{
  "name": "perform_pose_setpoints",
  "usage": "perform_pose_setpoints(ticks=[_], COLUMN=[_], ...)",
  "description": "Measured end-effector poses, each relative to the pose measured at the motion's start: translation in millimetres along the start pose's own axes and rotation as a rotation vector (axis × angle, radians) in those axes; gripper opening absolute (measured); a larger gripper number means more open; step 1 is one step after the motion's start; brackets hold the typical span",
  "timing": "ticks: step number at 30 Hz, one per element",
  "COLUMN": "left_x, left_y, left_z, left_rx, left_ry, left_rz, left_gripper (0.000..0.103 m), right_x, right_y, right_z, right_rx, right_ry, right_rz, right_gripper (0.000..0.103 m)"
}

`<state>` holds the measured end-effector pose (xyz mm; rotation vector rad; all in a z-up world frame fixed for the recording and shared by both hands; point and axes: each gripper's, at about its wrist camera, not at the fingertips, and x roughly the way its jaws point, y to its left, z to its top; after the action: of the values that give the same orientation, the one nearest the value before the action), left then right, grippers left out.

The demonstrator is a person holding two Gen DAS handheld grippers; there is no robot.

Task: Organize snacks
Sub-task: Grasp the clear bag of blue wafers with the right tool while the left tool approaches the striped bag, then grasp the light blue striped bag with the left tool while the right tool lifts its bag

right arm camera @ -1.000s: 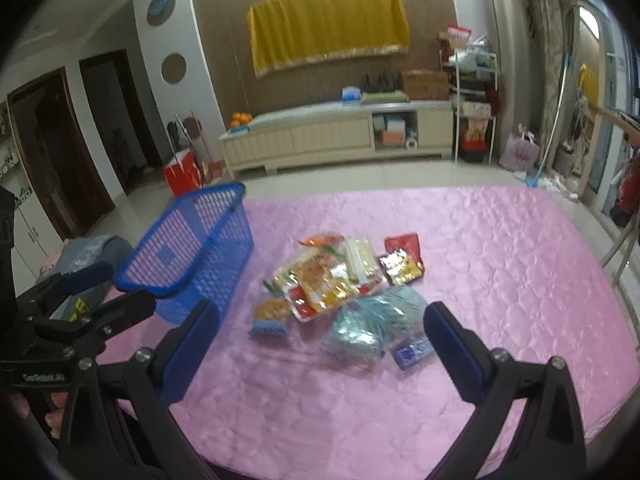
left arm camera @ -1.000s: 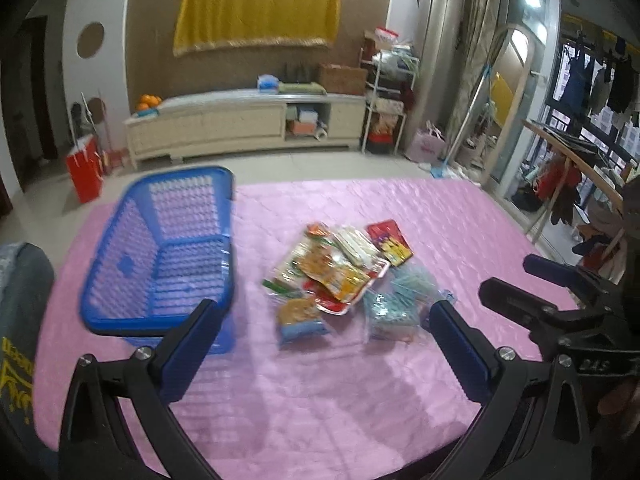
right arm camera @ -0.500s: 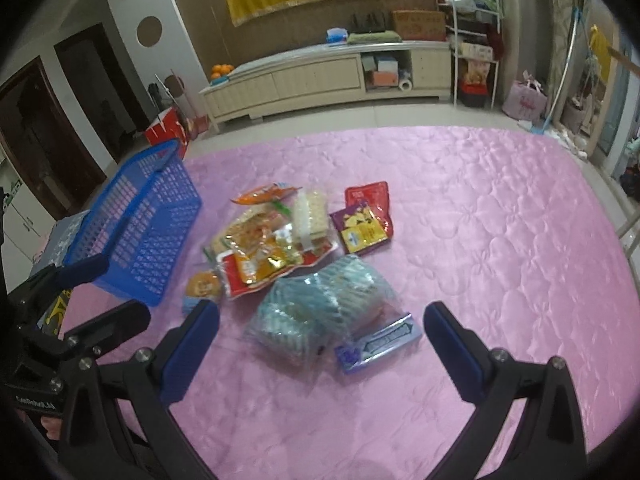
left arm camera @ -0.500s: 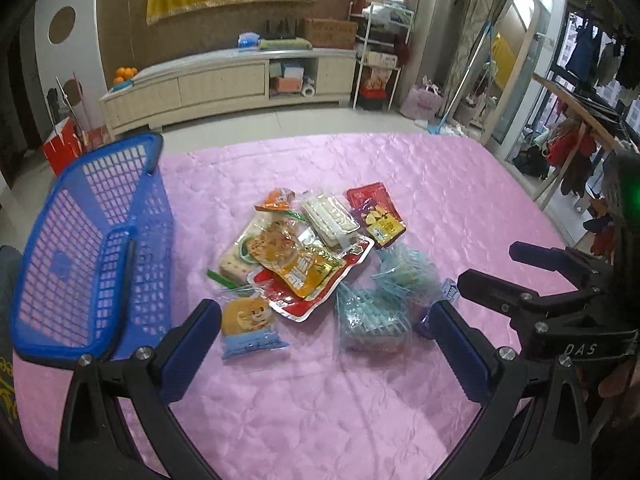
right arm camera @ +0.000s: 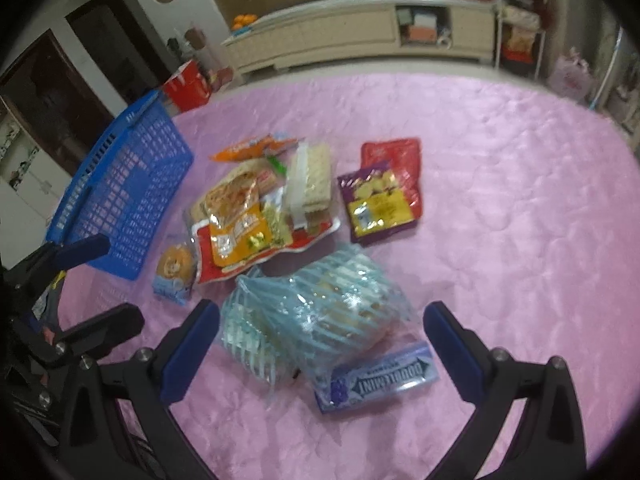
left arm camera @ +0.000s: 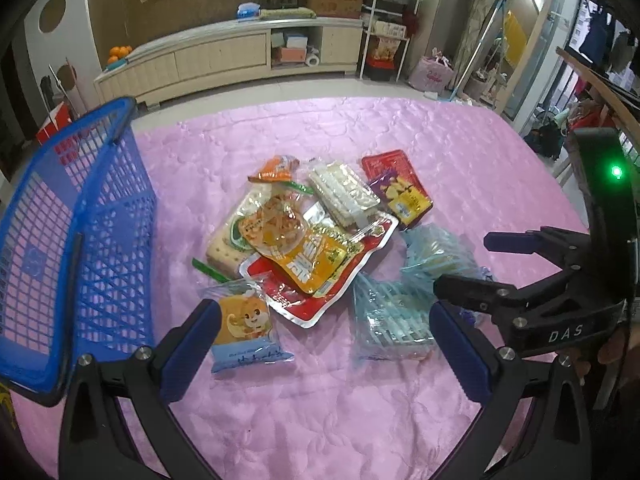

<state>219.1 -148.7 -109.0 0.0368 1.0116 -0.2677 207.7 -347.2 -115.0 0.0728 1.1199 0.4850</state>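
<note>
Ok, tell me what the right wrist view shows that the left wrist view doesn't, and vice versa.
Only the right wrist view shows the blue Doublemint gum pack in full, lying against the near edge of the striped light-blue bags; in the left view the right gripper's fingers cover that spot.

Only the left wrist view shows the cartoon print on the small blue snack packet clearly, and the right gripper open.

Both show the blue basket, the snack pile around the red pouch, and the pink quilted cloth.
</note>
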Motion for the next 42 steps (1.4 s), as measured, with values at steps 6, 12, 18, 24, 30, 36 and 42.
perform_pose_setpoints(ticks=[6, 12, 18, 24, 30, 36, 42], left_x=[11.4, 20.8, 18.6, 14.2, 21.9, 39.4, 62.3], left_y=[4.5, 0.4, -4.0, -10.0, -26.7, -47.7, -63.6], left_z=[0.1, -4.9, -9.8, -11.3, -9.0, -3.1, -4.0], left_rx=[-0.003, 0.031, 0.041, 0.053, 0.104, 0.162, 0.228], left_ry=[0.026, 0.053, 0.053, 0.053, 0.08, 0.131, 0.18], left_rz=[-0.025, -0.04, -0.058, -0.069, -0.085, -0.105, -0.071], left_gripper=[0.103, 0.103, 0.103, 0.103, 0.103, 0.103, 0.103], right_x=[24.6, 32.6, 16.5, -9.7, -39.7, -53.3, -52.6], right_y=[-11.0, -21.9, -29.7, -27.9, -28.0, -23.3, -27.4], right_z=[10.4, 10.5, -2.3, -15.9, -37.3, -50.8, -59.6], right_rx=[-0.031, -0.068, -0.013, 0.019, 0.101, 0.133, 0.146], right_ry=[0.081, 0.102, 0.038, -0.065, -0.141, -0.186, -0.195], right_rz=[0.086, 0.021, -0.031, -0.104, -0.189, -0.284, -0.295], right_gripper=[0.103, 0.08, 0.041, 0.04, 0.04, 0.04, 0.04])
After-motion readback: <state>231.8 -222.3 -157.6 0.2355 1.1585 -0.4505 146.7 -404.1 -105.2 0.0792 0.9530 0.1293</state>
